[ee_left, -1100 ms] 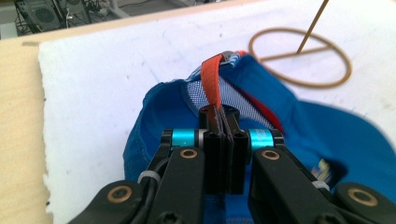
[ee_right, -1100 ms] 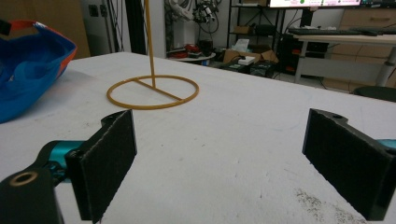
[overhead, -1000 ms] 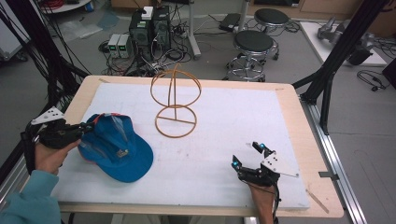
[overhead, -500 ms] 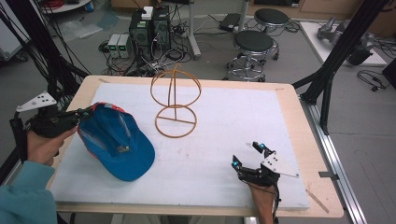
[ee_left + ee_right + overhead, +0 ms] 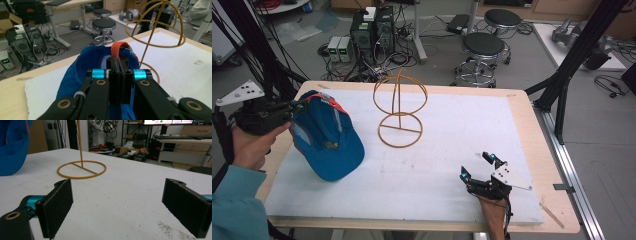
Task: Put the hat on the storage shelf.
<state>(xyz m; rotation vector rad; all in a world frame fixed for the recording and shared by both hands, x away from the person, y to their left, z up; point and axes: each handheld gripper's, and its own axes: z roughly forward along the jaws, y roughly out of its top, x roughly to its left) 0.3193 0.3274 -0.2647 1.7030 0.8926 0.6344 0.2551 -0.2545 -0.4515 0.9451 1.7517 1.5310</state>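
Desk (image 5: 522,130) with a white sheet carries a yellow wire stand (image 5: 399,110), which rises near its middle. Just left of the stand hangs a blue cap (image 5: 329,140), lifted at the desk's left edge with its brim dipping toward the sheet. Left tongs (image 5: 298,106) are closed tight on the cap's orange back strap (image 5: 119,47). Right tongs (image 5: 477,166) rest near the front edge, well apart from the cap, jaws wide with nothing between them.

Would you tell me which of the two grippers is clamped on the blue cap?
The left gripper: its jaws pinch the blue cap by the back band. The right gripper rests open on the table.
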